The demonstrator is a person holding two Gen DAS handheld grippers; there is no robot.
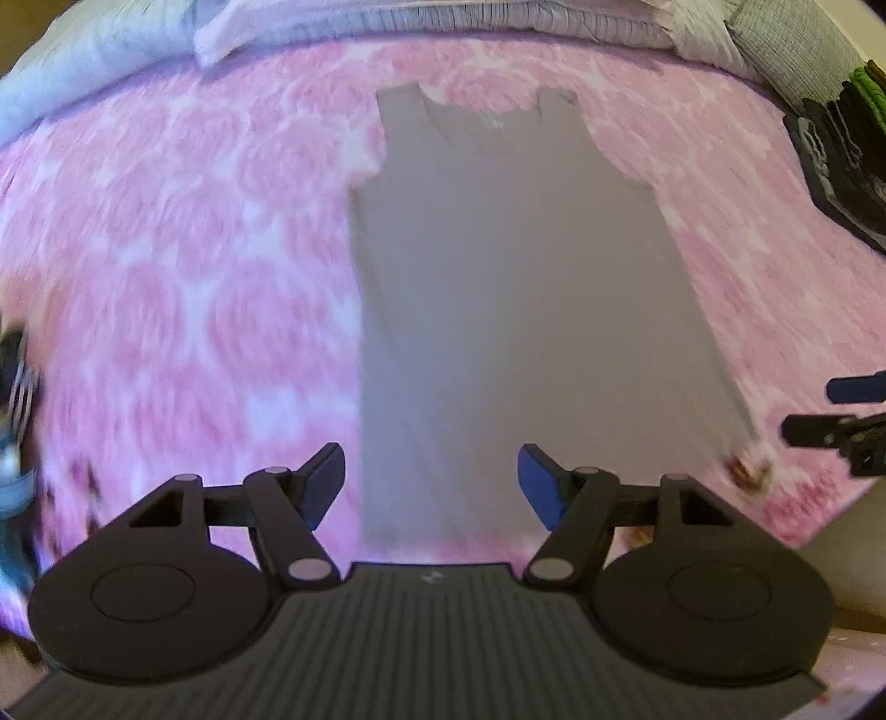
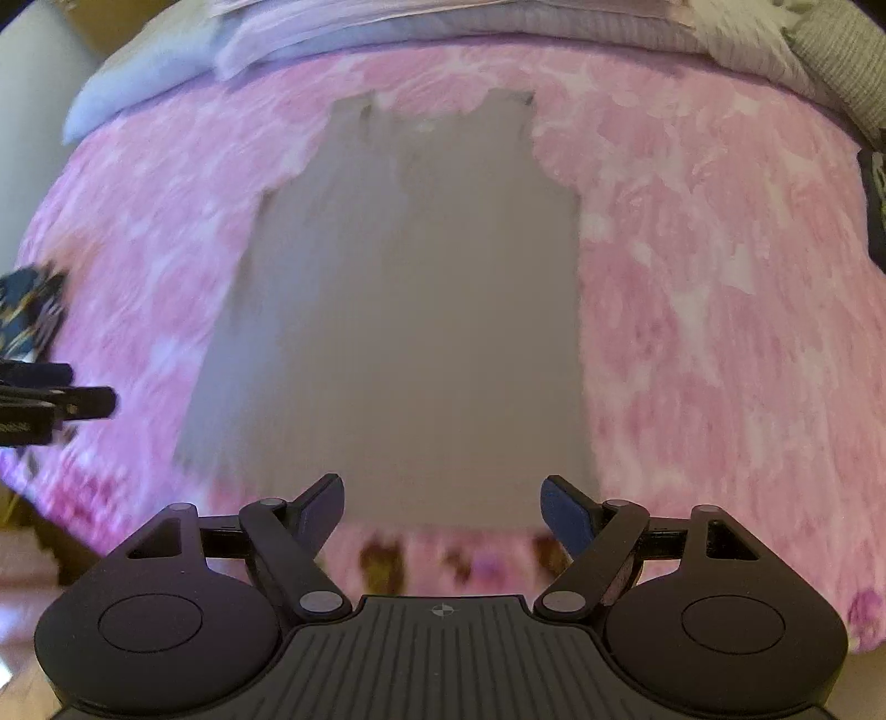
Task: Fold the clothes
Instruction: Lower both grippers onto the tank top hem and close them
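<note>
Two hand-held grippers are hovering above the near hem of a grey sleeveless top that is lying flat on a bed with a pink rose-patterned cover. The pictures are blurring with motion.

The left gripper is pointing steeply down over the top's near left part, its blue-padded jaws standing wide apart with nothing between them and touching nothing. The right gripper is hanging over the top's near right part, its jaws likewise spread wide and empty, with the hem showing in the gap below.

The top is stretching away from the grippers, hem nearest, straps and neckline farthest. Left of the top, a dark patterned cloth is lying at the bed's edge. Right of it, a stack of dark and green clothes is sitting. Beyond the straps, pale folded bedding is lying across the head of the bed.
</note>
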